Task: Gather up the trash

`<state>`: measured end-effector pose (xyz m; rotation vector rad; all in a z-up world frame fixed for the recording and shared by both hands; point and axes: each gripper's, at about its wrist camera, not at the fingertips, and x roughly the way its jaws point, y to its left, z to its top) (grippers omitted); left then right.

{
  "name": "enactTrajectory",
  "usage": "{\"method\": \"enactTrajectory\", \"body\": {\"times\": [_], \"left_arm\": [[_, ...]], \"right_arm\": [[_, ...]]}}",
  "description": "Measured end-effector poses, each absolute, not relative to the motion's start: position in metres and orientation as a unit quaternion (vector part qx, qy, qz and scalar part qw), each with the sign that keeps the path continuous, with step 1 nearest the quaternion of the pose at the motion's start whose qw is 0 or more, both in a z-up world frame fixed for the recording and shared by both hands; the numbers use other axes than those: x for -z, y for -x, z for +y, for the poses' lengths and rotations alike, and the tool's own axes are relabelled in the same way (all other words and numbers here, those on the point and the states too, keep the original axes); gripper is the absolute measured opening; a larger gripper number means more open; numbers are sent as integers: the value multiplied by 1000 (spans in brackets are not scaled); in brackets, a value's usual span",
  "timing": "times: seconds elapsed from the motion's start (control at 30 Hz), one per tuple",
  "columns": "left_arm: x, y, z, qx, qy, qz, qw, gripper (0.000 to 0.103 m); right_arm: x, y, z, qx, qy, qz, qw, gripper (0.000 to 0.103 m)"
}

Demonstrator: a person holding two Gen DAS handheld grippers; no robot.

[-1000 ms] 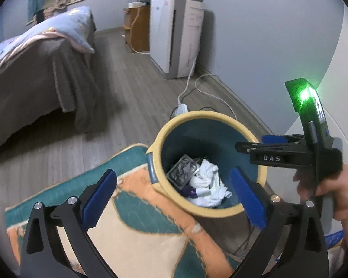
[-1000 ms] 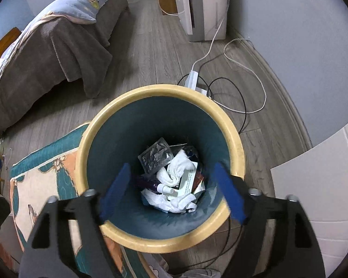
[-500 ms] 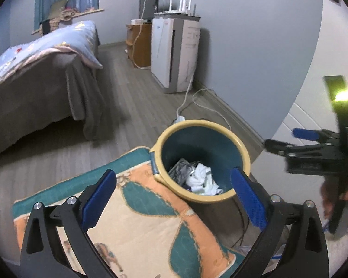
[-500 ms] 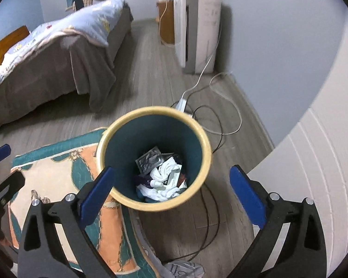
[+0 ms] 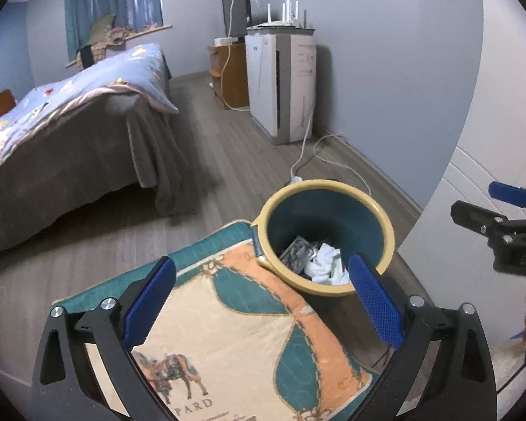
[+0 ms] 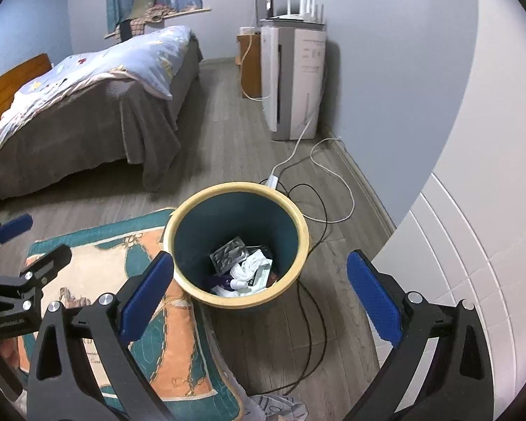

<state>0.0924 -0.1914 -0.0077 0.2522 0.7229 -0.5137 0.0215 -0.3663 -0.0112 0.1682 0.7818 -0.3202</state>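
Trash (image 6: 243, 268) lies in the bottom of a yellow-rimmed bin (image 6: 235, 301) on the floor at a rug's (image 5: 228, 333) corner, below both empty grippers: left gripper (image 5: 263, 301) wide, right gripper (image 6: 259, 296) just opened wide.

1 bin (image 6: 299, 226), yellow rim, teal inside. In it: 1 silver foil wrapper (image 6: 229, 253), a few white crumpled pieces (image 6: 250, 267), exact number unclear. 1 rug (image 5: 228, 333). 1 bed (image 6: 87, 105). 1 white floor appliance (image 6: 292, 80), 1 router (image 6: 307, 12) on top, 5 antennas. 2 grippers: left (image 5: 261, 301), right (image 6: 259, 294).
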Motion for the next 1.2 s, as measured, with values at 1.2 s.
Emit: {"method": "enactTrajectory", "body": {"times": [1.2], "left_arm": [[-2, -84, -191, 268, -123, 329, 897, 98]], "right_arm": [[10, -12, -369, 167, -87, 368, 911, 97]]}}
